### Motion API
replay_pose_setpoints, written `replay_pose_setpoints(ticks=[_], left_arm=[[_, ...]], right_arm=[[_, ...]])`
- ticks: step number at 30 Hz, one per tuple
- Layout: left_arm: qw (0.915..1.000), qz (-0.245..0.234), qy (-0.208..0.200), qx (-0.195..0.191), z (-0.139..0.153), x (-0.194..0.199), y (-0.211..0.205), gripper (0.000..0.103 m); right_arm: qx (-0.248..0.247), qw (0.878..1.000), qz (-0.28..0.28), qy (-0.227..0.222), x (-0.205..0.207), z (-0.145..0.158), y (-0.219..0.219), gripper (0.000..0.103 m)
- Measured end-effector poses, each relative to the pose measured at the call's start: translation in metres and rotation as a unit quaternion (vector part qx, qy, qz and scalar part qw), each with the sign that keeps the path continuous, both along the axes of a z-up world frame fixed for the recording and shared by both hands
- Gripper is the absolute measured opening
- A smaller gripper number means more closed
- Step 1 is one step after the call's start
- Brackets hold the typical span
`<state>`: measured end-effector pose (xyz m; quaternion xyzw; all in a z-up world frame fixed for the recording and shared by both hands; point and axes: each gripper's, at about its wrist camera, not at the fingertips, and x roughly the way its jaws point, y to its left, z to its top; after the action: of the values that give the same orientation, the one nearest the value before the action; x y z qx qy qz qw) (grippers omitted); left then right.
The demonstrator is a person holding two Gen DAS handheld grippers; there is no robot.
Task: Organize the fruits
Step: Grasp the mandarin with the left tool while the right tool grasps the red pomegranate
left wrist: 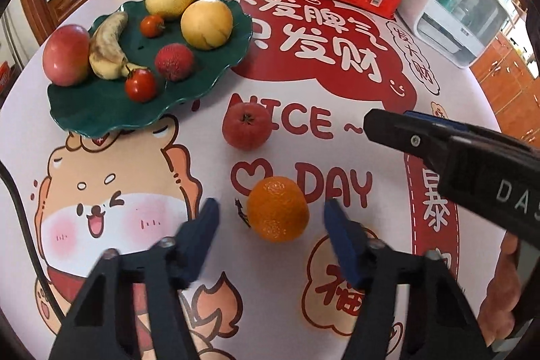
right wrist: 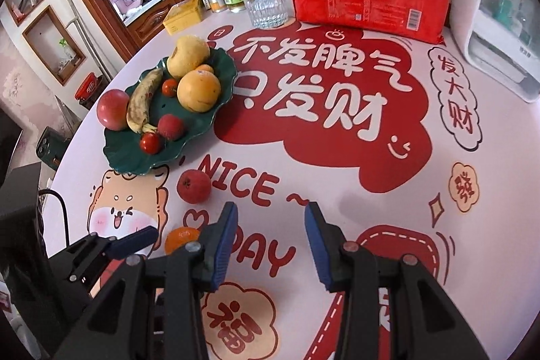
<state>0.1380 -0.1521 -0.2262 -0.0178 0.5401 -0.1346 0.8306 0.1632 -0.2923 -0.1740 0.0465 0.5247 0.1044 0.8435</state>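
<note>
Jaws of the left gripper point(left wrist: 271, 208) stand apart around the round orange mandarin point(left wrist: 277, 209), pads clear of it. Right gripper point(right wrist: 271, 213) hovers empty, jaws parted.

"NICE ~ DAY" and "不发脾气 只发财" on the tablecloth point(right wrist: 337, 157); "DAS" on the right gripper point(left wrist: 472, 157).

Bright, even daylight; soft shadows under fruit. Strong fisheye curvature, dark vignette at corners. Left gripper point(left wrist: 270, 211) fingers motion-blurred; tablecloth point(right wrist: 337, 157) print sharp.
</note>
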Motion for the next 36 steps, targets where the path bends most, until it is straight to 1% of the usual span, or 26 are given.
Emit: replay_pose_setpoints(ticks=[2, 4, 5, 9, 13, 24, 28, 36], left_arm=[[1.0, 0.001, 0.004, -0.004, -0.003, 0.001, 0.0, 0.042], [1.0, 0.002, 0.002, -0.009, -0.003, 0.001, 0.0, 0.041], [1.0, 0.004, 0.0, -0.006, -0.003, 0.0, 0.001, 0.037], [0.9999, 0.008, -0.003, -0.01, -0.004, -0.002, 0.008, 0.037], [0.9997, 0.022, -0.004, -0.008, -0.002, -0.004, 0.028, 0.037], [0.996, 0.087, -0.01, -0.018, 0.009, 0.003, 0.094, 0.036], [0.995, 0.096, -0.013, -0.022, 0.013, 0.006, 0.108, 0.036], [0.9941, 0.103, -0.016, -0.029, 0.015, 0.012, 0.123, 0.036]], right_arm=[[0.002, 1.0, 0.004, 0.002, 0.001, -0.003, 0.002, 0.042], [0.003, 1.0, 0.008, 0.004, 0.002, -0.006, 0.005, 0.042], [0.003, 1.0, 0.009, 0.005, 0.003, -0.007, 0.006, 0.042], [0.005, 1.0, 0.021, 0.009, 0.007, -0.013, 0.015, 0.042], [0.006, 0.999, 0.033, 0.015, 0.01, -0.019, 0.026, 0.042], [0.017, 0.997, 0.066, 0.029, 0.025, -0.034, 0.064, 0.042], [0.02, 0.997, 0.071, 0.03, 0.03, -0.038, 0.077, 0.042], [0.002, 0.997, 0.077, 0.026, 0.034, -0.044, 0.093, 0.042]])
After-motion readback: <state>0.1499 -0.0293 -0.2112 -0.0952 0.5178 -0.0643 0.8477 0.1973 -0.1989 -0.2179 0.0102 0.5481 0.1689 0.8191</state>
